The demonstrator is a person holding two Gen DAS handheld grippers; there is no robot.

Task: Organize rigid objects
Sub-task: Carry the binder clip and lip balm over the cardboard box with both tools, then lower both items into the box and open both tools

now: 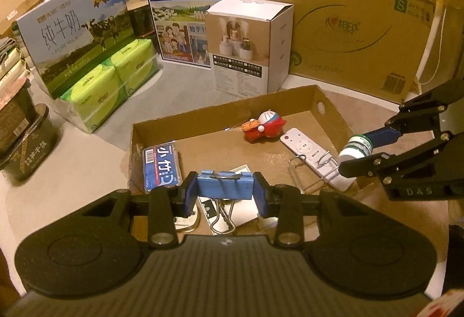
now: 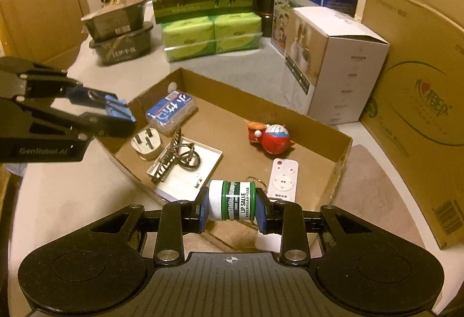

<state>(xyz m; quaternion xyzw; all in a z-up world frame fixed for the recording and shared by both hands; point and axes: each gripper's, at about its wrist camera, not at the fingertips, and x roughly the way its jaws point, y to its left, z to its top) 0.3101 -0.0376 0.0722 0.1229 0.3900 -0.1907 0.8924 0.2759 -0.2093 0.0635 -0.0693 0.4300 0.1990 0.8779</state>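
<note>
L gripper (image 1: 225, 190) clamped on blue metal binder clip (image 1: 223, 185), R gripper (image 2: 232, 208) on green-white lip-salve tub (image 2: 231, 200) — axis crosswise; shallow brown cardboard tray (image 2: 343, 153) lay at 12 o'clock, both near.

Left gripper (image 1: 224, 191): matte black body with a ribbed centre plate, round discs either side, silver screw heads along its linkage arms; blue pads (image 1: 188, 195) line the fingers; right gripper (image 2: 232, 208) is built alike, a crosshair mark on its ribbed plate.

L tool (image 1: 224, 189) & R tool (image 2: 232, 205) both angled down – jaws clamped, each w/ load
</note>
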